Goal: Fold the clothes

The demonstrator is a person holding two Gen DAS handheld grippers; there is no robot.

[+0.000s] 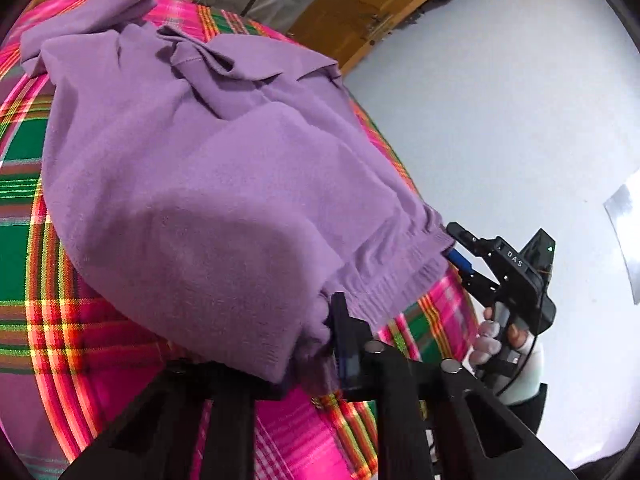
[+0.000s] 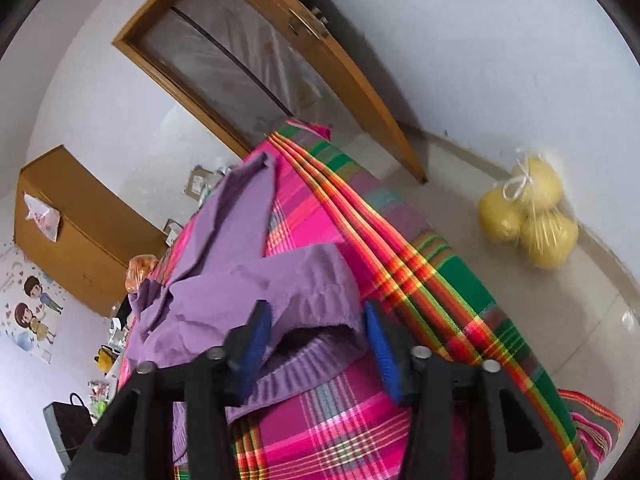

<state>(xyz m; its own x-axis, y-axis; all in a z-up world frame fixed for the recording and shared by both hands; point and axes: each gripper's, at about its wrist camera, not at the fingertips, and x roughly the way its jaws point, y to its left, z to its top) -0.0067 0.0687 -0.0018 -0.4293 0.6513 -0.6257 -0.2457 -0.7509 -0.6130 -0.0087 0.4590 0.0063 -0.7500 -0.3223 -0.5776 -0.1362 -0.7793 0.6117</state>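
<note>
A purple sweater (image 1: 192, 184) lies spread on a bed covered by a pink, green and orange plaid cloth (image 1: 24, 264). My left gripper (image 1: 322, 322) is at the sweater's near hem, shut on a bunch of the ribbed edge; fabric hides its left finger. My right gripper (image 1: 456, 254), held by a hand (image 1: 490, 338), is at the hem's right corner by the bed edge. In the right wrist view the right gripper (image 2: 316, 314) stands open, blue pads (image 2: 256, 332) apart, with the sweater's (image 2: 224, 280) ribbed hem (image 2: 304, 364) lying between them.
The bed's right edge drops to a pale tiled floor (image 2: 520, 320). A clear bag of yellow fruit (image 2: 528, 216) sits on the floor by the wall. A wooden door (image 2: 256, 56) and a wooden cabinet (image 2: 76, 224) stand beyond the bed.
</note>
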